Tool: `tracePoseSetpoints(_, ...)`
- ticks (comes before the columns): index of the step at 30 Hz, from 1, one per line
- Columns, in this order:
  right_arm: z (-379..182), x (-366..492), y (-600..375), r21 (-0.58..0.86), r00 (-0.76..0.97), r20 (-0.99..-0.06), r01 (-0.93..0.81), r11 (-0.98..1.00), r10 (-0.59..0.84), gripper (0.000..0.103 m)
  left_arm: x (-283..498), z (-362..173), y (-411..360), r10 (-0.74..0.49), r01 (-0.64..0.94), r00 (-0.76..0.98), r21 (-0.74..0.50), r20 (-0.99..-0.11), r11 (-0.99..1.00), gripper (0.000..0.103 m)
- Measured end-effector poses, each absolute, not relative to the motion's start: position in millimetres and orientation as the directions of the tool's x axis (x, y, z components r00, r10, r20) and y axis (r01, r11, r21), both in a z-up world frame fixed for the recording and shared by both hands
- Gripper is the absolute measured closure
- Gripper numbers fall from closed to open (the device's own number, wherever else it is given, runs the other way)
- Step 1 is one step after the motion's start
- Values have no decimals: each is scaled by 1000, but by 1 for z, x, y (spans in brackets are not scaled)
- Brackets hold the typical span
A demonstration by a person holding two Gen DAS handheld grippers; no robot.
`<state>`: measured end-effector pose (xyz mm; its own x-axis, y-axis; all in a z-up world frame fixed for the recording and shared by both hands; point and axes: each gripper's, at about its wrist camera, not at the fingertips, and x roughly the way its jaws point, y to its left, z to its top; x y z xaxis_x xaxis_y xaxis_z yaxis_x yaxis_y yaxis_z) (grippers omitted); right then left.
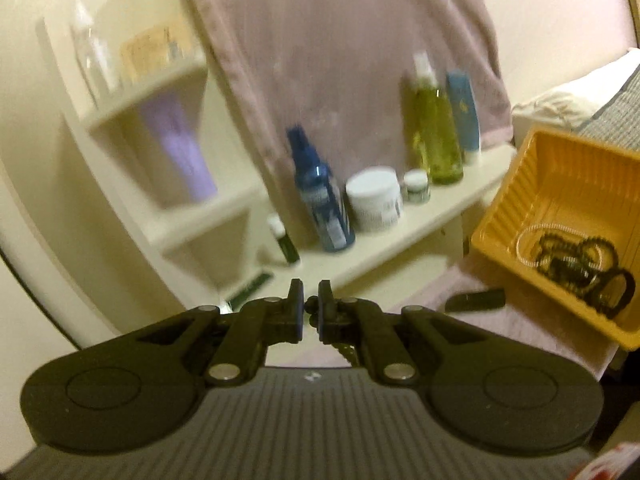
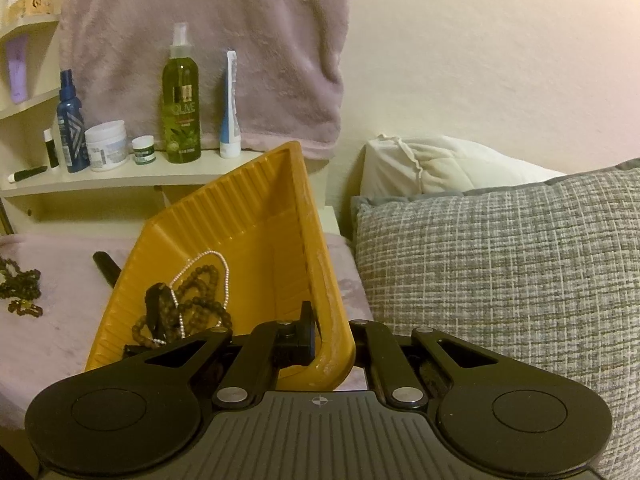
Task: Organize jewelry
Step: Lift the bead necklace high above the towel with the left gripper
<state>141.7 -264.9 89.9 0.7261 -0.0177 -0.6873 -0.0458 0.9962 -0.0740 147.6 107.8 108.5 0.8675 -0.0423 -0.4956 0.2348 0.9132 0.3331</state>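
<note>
Clamped on the near rim of the ribbed yellow plastic tray [image 2: 256, 216], the right hand-held gripper [image 2: 324, 340] tilts it; dark bead strands [image 2: 200, 300] and a pearl chain [image 2: 222, 276] lie inside. Left hand-held gripper [image 1: 311, 312] pinches a dark beaded necklace [image 1: 347, 351], left of the tray.

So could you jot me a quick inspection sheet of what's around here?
Surface: pinkish blanket.
Job's things: yellow tray, tilted, holding dark bead strands and a pearl strand; more beads on the blanket.
Clutter: black stick-like item.
Grippers: right gripper shut on the tray's rim; left gripper nearly shut, something dark between the fingers, unclear.
Cables: nothing seen.
Surroundings: shelf of bottles, hanging towel, grey pillow.
</note>
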Motion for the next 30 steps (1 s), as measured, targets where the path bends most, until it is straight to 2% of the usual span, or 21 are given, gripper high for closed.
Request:
tracePoseSetpoints(14,92,141,-261,-73,730,-684,-50,996,-13,97,153,171,89,-65,246,915,425,-397,871,97)
tracePoseSetpoints(30,95,144,-258,-73,733,-681,-54,996,-11,97,160,242,66,-126,255,949,467,-290,847,97)
